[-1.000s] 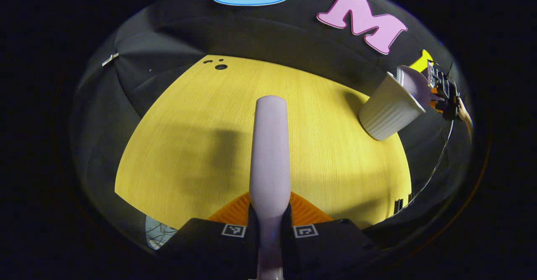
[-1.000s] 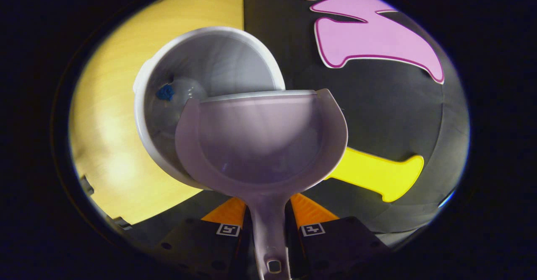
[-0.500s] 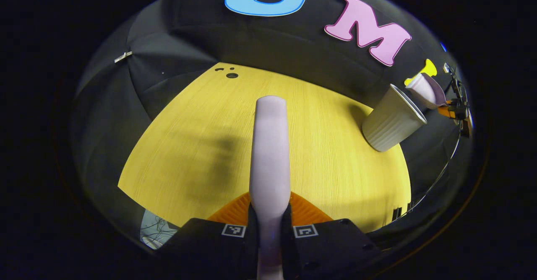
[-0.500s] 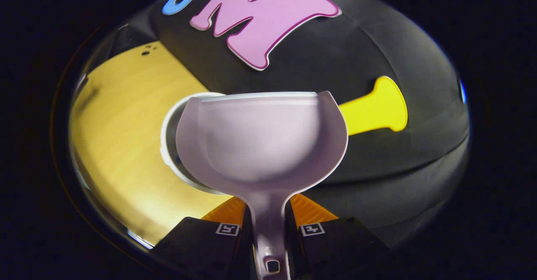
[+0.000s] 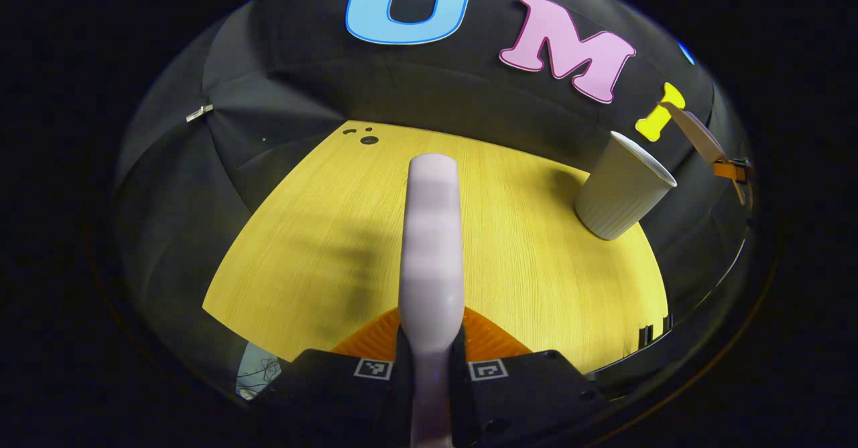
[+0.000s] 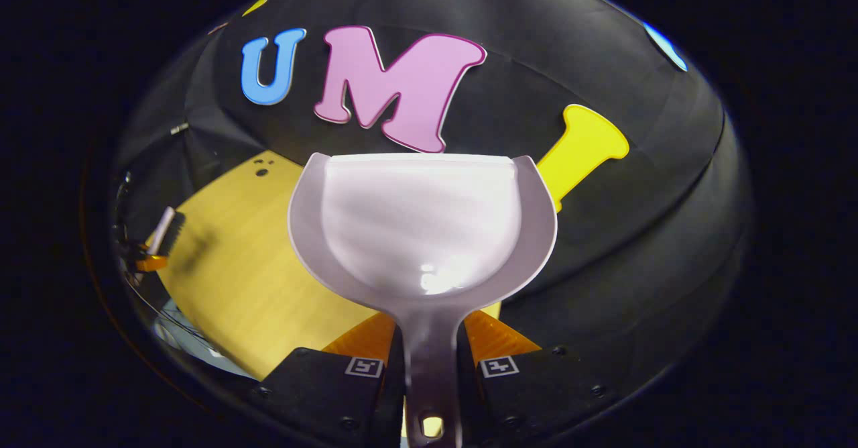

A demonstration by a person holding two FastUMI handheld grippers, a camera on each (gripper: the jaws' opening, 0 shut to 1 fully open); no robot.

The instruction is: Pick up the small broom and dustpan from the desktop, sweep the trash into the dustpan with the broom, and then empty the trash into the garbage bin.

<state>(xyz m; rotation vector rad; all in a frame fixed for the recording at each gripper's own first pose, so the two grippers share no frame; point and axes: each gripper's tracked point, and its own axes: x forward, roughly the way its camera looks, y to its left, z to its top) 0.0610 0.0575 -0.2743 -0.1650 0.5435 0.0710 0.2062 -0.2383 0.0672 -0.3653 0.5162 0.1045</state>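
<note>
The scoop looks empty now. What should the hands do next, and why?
Probably lower the dustpan back to the desk and let go. Its pan looks bare in the right gripper view, and it is held up beside the bin, so the tipping seems done. The left gripper holds the broom over a desk with no trash in sight.

Glossy smooth plastic dustpan [image 6: 422, 227], ribbed matt garbage bin [image 5: 620, 190], wood-grain desktop [image 5: 322, 233], black cloth wall [image 5: 415, 92].
</note>
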